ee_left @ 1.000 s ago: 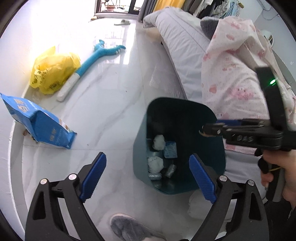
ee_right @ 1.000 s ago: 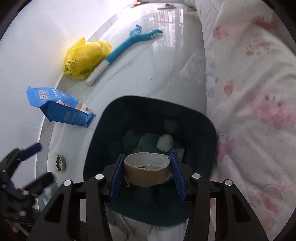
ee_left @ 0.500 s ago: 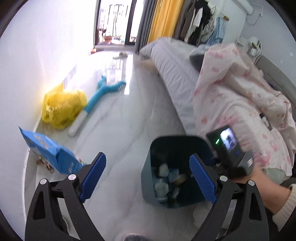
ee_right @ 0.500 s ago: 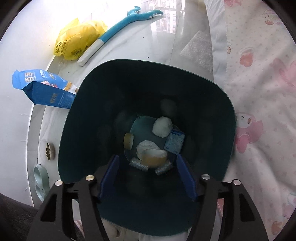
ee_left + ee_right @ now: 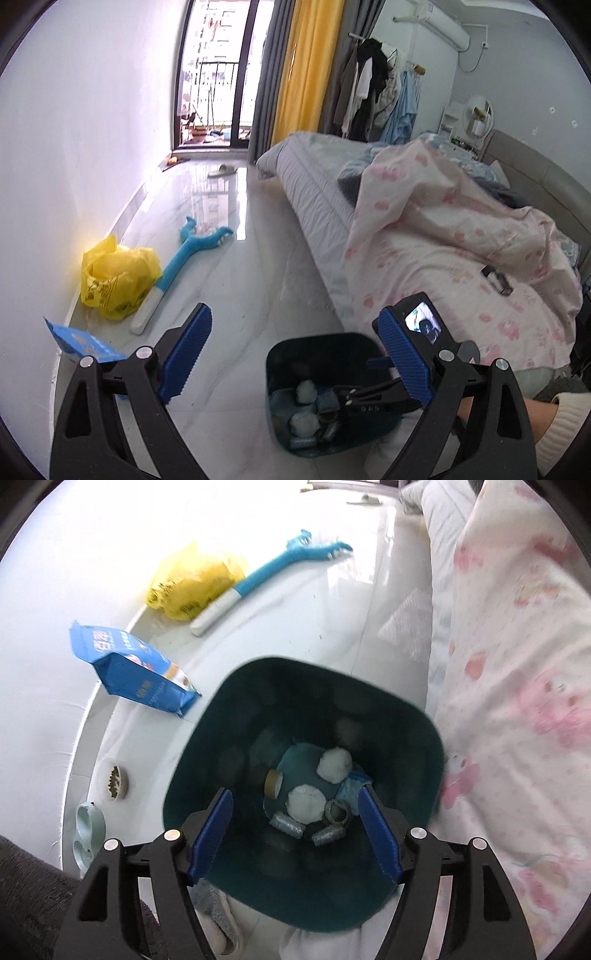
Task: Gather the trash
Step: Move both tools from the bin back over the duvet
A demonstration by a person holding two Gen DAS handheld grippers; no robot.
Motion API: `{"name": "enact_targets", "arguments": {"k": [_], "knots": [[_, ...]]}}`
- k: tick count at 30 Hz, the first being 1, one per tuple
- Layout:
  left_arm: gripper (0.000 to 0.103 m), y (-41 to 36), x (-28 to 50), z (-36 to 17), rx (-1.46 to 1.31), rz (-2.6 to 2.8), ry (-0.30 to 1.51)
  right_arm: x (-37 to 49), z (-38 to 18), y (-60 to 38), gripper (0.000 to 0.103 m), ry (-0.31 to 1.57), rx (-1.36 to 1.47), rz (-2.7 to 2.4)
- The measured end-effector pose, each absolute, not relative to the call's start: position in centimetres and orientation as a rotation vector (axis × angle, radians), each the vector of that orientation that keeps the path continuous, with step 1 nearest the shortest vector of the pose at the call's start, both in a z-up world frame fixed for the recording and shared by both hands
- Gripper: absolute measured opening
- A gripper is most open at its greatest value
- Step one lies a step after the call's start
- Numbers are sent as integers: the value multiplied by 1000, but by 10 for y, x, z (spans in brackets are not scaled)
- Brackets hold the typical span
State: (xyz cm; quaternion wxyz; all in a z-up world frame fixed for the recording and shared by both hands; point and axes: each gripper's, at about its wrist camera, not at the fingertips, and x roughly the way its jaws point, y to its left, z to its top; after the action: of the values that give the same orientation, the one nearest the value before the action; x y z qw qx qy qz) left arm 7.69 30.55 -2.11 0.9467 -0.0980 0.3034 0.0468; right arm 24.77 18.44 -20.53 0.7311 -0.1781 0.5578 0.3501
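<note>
**Right jaws part over the bin, nothing between them**

At the far left, against the wall, a yellow plastic bag (image 5: 195, 583) slumps on the floor, with a blue long-handled brush (image 5: 273, 572) lying just beside it. Nearer along the wall lies a blue snack bag (image 5: 136, 672), and nearer still a small dish of pellets (image 5: 115, 779).

The left gripper (image 5: 295, 365) hangs above the floor with its jaws wide apart and empty.

In the middle stands the dark teal trash bin (image 5: 388, 716), close against the bed (image 5: 517, 664) on its right. On its bottom lie two white wads (image 5: 334, 765), a brown tape roll (image 5: 273, 783) on its side, a grey tape ring (image 5: 338, 811), small silvery wrappers (image 5: 327, 836) and a pale blue scrap (image 5: 351, 788).

The right gripper (image 5: 295, 838) points down into the bin's mouth; its jaws are opening, with nothing held between them. In the left wrist view a sleeve's cream cuff (image 5: 569, 424) shows behind it.
</note>
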Motion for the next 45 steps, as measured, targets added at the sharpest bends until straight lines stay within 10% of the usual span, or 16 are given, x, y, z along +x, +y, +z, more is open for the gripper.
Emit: {"name": "enact_targets", "arguments": {"k": [45], "knots": [[93, 172, 194, 0, -180, -105, 633, 322, -57, -72, 93, 806, -96, 512]]}}
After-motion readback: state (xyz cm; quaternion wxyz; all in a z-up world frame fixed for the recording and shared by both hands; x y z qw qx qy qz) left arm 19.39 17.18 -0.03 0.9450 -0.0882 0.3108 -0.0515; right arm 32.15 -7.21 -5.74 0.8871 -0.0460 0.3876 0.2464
